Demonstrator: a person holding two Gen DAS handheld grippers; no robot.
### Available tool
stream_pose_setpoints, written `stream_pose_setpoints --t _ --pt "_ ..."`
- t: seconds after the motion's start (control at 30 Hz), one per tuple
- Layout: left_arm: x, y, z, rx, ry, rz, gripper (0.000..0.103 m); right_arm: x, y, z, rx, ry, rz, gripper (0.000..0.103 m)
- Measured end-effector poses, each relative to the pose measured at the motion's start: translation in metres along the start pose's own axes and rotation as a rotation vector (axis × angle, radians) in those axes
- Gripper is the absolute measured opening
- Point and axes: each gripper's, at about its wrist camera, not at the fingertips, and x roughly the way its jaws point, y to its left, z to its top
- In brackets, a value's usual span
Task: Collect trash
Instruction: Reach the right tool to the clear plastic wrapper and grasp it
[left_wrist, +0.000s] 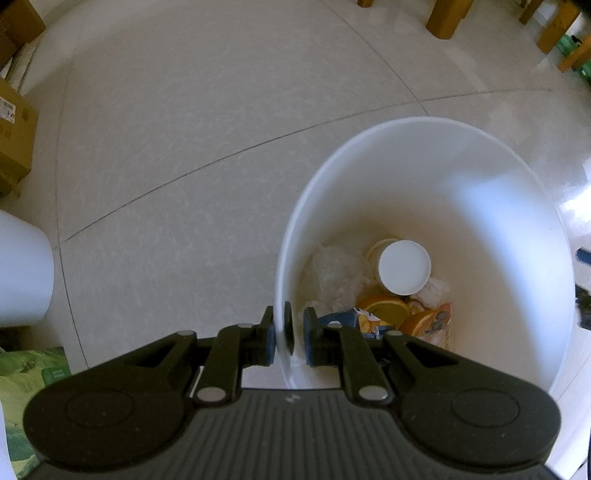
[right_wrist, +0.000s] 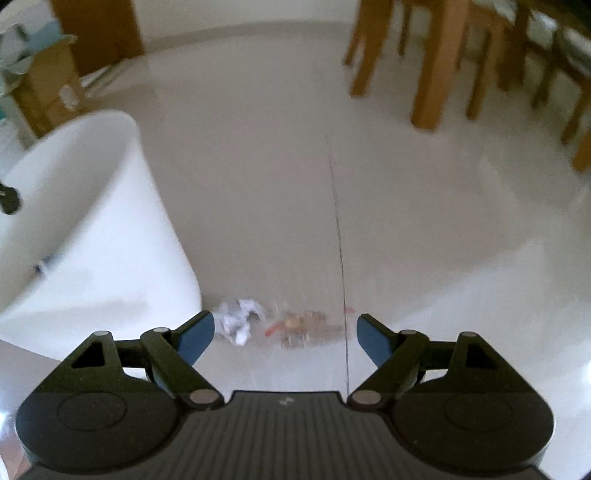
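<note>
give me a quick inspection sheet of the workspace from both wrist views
surface: pale tiled floor, glossy, dark grout lines.
job's things: white trash bin holding a white-lidded cup, orange wrappers and crumpled plastic; on the floor beside the bin, a crumpled white paper and a blurred clear wrapper.
clutter: cardboard boxes and a green printed bag at the left.
grippers: left gripper shut on the bin's rim; right gripper with jaws open, empty, above the floor litter.
cables: nothing seen.
surroundings: wooden furniture legs beyond the litter.
</note>
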Motion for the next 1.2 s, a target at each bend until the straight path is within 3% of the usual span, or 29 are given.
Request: stream_pose_setpoints --t 0.23,0.57,0.83,1.2 --pt "-0.001 -0.001 0.0 0.011 0.0 0.002 0.012 0.051 -0.018 -0.02 0.175 0.065 -0.04 0.088" --pt "-0.001 -0.002 0.001 0.017 -0.001 0.005 0.014 0.113 -0.043 -0.01 0.374 0.089 -0.13 0.088" --pt "-0.001 -0.002 -0.001 0.018 -0.007 0.006 0.014 0.156 -0.061 0.004 0.466 0.089 -0.23 0.088" --pt "0.0 -0.004 -0.001 0.022 -0.009 0.013 0.015 0.197 -0.07 -0.002 0.532 0.204 -0.24 0.088"
